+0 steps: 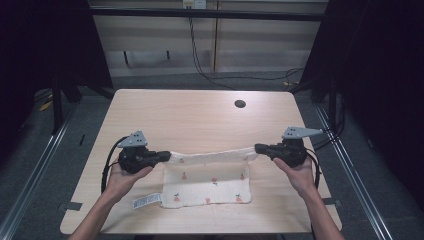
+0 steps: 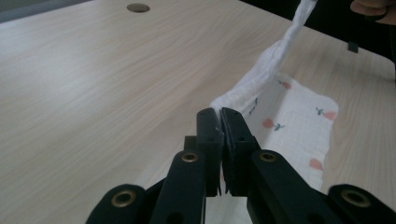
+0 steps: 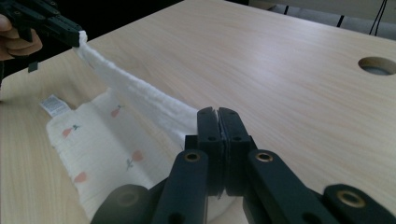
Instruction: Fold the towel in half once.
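A white cloth (image 1: 207, 182) printed with small red fruits lies on the near part of the wooden table (image 1: 200, 115). Its far edge is lifted and stretched taut between the two grippers. My left gripper (image 1: 167, 156) is shut on the cloth's left corner (image 2: 224, 100), jaws pressed together in the left gripper view (image 2: 219, 113). My right gripper (image 1: 258, 148) is shut on the right corner (image 3: 187, 116), pads closed on the fabric (image 3: 217, 112). The cloth's near half rests flat on the table, and a white label (image 1: 146, 201) sticks out at its near left corner.
A round cable hole (image 1: 240, 104) sits in the table's far right part. Black cables (image 1: 200, 60) trail across the floor behind the table. Metal rails (image 1: 35, 170) run along both sides. Bare tabletop stretches beyond the cloth.
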Available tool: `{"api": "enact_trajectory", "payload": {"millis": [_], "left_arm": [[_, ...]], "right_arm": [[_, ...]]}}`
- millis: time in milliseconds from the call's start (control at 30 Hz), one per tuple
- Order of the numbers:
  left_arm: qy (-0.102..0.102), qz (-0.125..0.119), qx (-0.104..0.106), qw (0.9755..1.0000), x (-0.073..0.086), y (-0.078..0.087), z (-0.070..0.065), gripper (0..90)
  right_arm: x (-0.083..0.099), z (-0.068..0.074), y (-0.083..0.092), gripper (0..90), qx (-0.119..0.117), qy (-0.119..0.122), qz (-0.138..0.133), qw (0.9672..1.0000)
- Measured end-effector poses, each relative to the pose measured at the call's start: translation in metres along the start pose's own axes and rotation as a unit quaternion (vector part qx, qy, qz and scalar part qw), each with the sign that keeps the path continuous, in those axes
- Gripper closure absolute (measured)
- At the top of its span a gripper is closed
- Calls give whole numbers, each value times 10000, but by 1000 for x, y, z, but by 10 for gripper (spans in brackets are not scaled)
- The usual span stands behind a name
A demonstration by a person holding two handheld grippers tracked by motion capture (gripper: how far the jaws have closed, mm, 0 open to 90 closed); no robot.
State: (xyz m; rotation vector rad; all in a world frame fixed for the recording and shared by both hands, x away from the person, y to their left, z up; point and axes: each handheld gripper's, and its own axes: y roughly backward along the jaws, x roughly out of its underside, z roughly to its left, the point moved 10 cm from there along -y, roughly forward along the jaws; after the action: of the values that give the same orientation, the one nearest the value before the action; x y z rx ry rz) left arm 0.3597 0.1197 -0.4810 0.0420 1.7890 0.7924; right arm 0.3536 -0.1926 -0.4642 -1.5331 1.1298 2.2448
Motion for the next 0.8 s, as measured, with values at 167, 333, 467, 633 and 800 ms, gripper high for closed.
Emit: {"api": "enact_trajectory", "payload": {"millis": [167,333,467,633,800], "left_arm": [[-19,239,89,9997,17,-4,-5,870],[-75,524,121,9985,40,-3,-16,867],[-28,652,245,9976,56,-6,-25,866],[-23,726,371,9967,61,-6,-34,861],[16,971,513,9940,76,-10,-37,835]], "right_arm": [[17,10,1,885,-84,33,207,9997],[35,24,2,883,-165,14,362,9992],[60,37,-1,883,-263,101,690,9972],[74,45,0,883,-314,91,808,9962],[93,48,2,881,-270,108,1039,9942]]}}
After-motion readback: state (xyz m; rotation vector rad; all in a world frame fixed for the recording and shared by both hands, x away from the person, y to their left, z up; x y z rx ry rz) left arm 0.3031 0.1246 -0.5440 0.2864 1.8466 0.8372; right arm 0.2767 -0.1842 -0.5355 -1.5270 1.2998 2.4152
